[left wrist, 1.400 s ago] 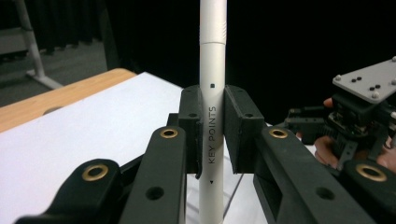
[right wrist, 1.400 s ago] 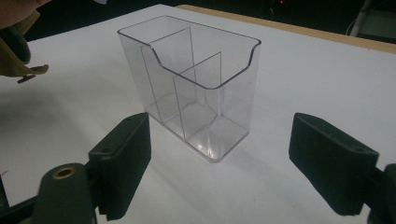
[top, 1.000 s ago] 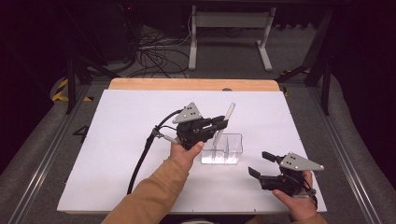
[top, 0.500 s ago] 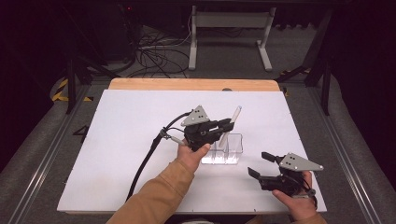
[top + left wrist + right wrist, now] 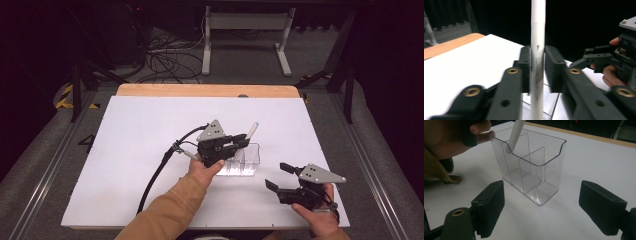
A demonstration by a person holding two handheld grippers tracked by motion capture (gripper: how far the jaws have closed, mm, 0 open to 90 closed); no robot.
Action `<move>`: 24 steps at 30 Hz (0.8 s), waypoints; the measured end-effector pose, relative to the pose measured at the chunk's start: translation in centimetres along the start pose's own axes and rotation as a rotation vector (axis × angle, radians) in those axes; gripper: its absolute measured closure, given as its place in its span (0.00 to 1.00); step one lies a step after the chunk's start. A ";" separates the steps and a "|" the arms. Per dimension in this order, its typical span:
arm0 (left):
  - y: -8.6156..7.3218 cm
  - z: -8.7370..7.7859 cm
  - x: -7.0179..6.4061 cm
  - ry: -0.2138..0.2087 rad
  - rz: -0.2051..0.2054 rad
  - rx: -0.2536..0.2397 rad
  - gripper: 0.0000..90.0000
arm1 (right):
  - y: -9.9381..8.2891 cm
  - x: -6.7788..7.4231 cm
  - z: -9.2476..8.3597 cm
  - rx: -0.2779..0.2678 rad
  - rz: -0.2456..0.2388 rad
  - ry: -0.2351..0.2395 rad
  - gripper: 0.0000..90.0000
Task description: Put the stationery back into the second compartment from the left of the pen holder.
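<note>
**White pen carried over the clear organizer**

Since the earlier frames, the left gripper (image 5: pixel 239 141) has been shifted toward the right edge of the table and brought over the clear organizer (image 5: pixel 248 161), while the right gripper (image 5: pixel 280 176) has been kept near the front right corner. A white pen (image 5: pixel 252 129) is clamped between the left gripper's jaws, which are closed narrowly on its barrel. In the high view the pen is seen tilted, its upper end rising above the organizer toward the far edge of the table. In the left gripper view the pen (image 5: pixel 538 50) is shown upright between the two black pads, with faint grey lettering on the barrel, and the right gripper (image 5: pixel 591 58) is seen farther off with a hand behind it. The pen's lower tip is shown in the right gripper view: the pen (image 5: pixel 514 135) is dipped just inside the top of the organizer (image 5: pixel 549 170), at the end compartment nearest the left hand (image 5: pixel 454 137). Three compartments, parted by two clear dividers, are made out there. The right gripper's jaws are held wide apart, with nothing between them, and are aimed at the organizer from just beside it. The white table (image 5: pixel 140 130) is backed by a wooden strip along its far edge.
</note>
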State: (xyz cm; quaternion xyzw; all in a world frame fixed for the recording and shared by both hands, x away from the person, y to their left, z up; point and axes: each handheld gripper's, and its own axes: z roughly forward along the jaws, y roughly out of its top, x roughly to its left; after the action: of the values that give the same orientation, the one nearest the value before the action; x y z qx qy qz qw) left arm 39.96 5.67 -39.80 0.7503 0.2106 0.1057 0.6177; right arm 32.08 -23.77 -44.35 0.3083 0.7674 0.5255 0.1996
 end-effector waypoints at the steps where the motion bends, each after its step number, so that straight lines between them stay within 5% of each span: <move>1: 0.1 -0.2 0.0 0.007 0.002 0.005 0.68 | 0.0 0.0 0.0 -0.001 0.000 0.000 0.24; 4: 0.2 -0.9 0.1 0.048 0.012 0.016 0.50 | 0.0 -0.1 -0.1 -0.004 0.003 -0.004 0.24; 11: 0.8 -4.2 -0.3 0.113 0.060 0.012 0.32 | 0.1 -0.1 0.0 -0.010 0.002 -0.005 0.23; 18: 0.9 -7.5 -1.2 0.164 0.129 0.022 0.22 | 0.2 0.0 -0.1 -0.026 -0.005 -0.006 0.23; 24: -0.3 -10.6 -1.2 0.207 0.128 0.020 0.17 | 0.2 0.1 -0.2 -0.042 -0.012 -0.001 0.22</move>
State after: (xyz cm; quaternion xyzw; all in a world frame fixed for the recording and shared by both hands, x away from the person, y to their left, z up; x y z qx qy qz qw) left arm 34.41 14.51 -37.75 0.7533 0.2262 0.2197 0.5771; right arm 31.89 -23.76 -44.08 0.2997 0.7579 0.5403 0.2095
